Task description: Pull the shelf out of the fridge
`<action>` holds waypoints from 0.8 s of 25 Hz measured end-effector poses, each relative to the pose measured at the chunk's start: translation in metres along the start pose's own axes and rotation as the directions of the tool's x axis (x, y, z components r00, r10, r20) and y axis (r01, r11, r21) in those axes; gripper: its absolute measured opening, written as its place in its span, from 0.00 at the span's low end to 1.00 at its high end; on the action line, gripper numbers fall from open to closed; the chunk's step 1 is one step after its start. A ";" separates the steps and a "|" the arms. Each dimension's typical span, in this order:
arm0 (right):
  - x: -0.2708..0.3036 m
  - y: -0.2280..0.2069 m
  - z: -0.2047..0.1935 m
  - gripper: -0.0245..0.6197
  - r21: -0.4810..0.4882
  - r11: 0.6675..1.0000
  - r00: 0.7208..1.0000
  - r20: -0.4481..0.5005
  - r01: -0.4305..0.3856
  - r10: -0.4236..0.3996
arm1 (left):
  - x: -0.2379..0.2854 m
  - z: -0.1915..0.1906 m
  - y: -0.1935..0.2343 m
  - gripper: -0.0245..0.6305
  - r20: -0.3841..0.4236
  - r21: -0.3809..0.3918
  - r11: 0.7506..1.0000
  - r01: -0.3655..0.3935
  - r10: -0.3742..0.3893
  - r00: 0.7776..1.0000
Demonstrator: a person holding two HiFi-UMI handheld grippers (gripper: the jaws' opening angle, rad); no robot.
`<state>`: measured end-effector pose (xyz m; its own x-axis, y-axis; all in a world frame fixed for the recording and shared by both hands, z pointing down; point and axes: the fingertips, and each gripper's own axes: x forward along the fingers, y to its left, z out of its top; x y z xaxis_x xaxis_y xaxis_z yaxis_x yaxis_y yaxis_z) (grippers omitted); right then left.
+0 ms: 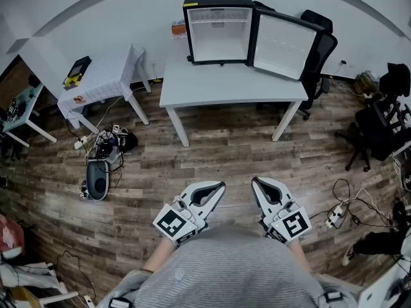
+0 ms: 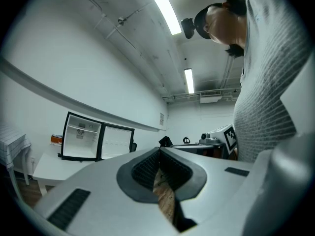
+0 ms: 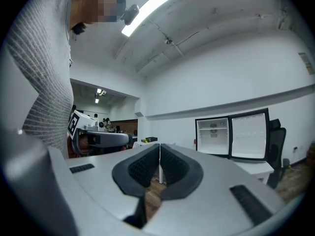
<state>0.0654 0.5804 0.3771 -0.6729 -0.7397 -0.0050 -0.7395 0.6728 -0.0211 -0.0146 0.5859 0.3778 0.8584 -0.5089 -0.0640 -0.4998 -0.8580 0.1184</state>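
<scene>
L gripper (image 1: 220, 186) & R gripper (image 1: 256, 181) both closed, empty, held at waist. Fridge (image 1: 218, 31) sits on table (image 1: 192, 92), well ahead, door (image 1: 286, 43) open to the right. Shelf (image 1: 218, 23) is high inside. Approach, open jaws, pinch shelf front edge, pull straight out. Floor btw is free. Mind table edge, door, chair (image 1: 323, 47).
</scene>
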 end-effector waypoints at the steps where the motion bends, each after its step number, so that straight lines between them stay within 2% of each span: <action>1: 0.002 0.000 -0.001 0.06 0.001 1.000 1.000 -0.002 0.001 -0.001 | -0.001 0.000 0.002 0.06 0.000 -0.001 1.000 -0.001 0.001 1.000; 9: 0.026 0.000 -0.003 0.06 -0.010 0.999 0.999 0.001 0.033 -0.033 | -0.012 0.000 0.023 0.06 -0.005 0.002 1.000 0.001 -0.001 1.000; 20: 0.091 0.042 -0.009 0.06 0.008 0.999 0.999 0.026 0.037 -0.037 | -0.065 -0.003 0.079 0.06 -0.034 0.008 1.000 -0.001 0.001 0.999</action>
<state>-0.0273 0.5413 0.3843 -0.6440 -0.7644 -0.0298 -0.7639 0.6447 -0.0290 -0.1092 0.5514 0.3946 0.8613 -0.5072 -0.0305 -0.5014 -0.8581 0.1103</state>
